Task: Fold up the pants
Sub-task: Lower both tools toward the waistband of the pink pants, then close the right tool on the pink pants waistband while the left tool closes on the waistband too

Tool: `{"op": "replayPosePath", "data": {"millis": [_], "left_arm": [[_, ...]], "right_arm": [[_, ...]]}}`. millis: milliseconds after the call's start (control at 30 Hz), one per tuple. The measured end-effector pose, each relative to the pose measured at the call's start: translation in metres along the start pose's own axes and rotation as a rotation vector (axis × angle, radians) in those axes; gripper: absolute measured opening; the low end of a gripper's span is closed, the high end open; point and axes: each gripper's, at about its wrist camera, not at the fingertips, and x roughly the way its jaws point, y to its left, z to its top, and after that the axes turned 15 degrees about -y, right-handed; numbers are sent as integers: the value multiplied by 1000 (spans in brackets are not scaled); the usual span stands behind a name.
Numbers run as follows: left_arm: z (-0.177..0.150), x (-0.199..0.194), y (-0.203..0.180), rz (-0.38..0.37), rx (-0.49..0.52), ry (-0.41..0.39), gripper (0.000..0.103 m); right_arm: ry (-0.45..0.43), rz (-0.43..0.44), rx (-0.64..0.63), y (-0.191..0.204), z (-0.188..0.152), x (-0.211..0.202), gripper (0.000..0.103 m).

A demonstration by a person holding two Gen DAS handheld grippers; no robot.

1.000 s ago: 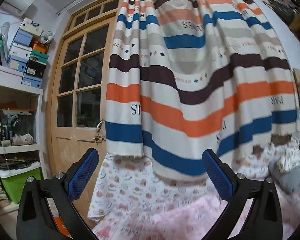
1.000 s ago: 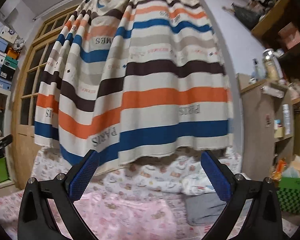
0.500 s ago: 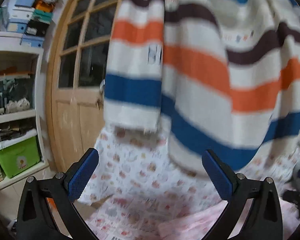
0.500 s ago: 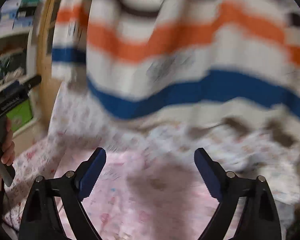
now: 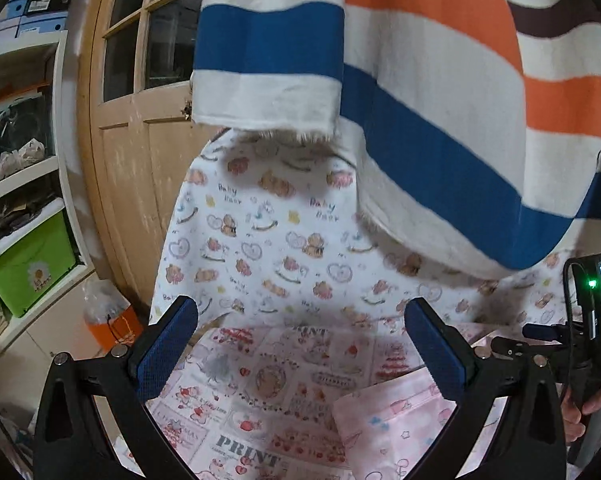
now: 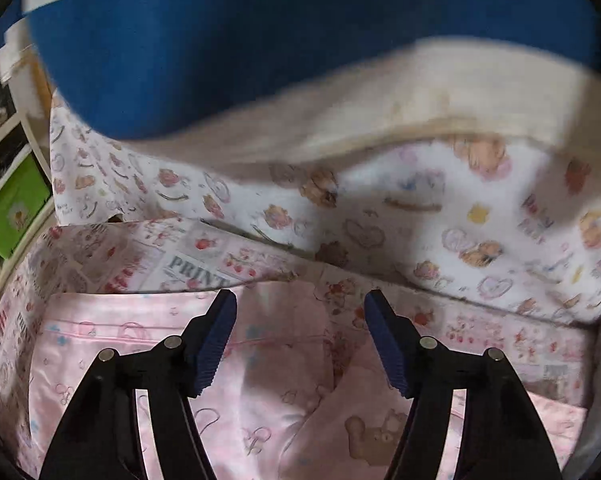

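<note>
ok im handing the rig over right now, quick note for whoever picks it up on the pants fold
Left gripper: open, empty, above the far edge of the printed sheet.
Right gripper: jaws have just been closing but are open, nothing between them, pointing down over the pink pants.
Pants lie spread on the sheet, below the striped curtain; neither gripper touches them.
Done: nothing visibly folded from these views.
Left: grab an edge of the pants and make every fold.

Pink print pants (image 6: 260,392), blue/orange striped curtain (image 5: 440,92)
</note>
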Motion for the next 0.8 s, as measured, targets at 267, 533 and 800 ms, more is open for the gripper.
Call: {"op": "replayPosePath", "data": {"millis": [267, 533, 800], "left_arm": [[-12, 7, -15, -16, 53, 24, 103], [-28, 29, -21, -106, 5, 171, 103], [-46, 48, -21, -178, -81, 355, 89]], "right_arm": [[-38, 102, 33, -8, -6, -3, 15], [-95, -214, -46, -25, -1, -21, 10], [-100, -99, 84, -56, 3, -22, 6]]}}
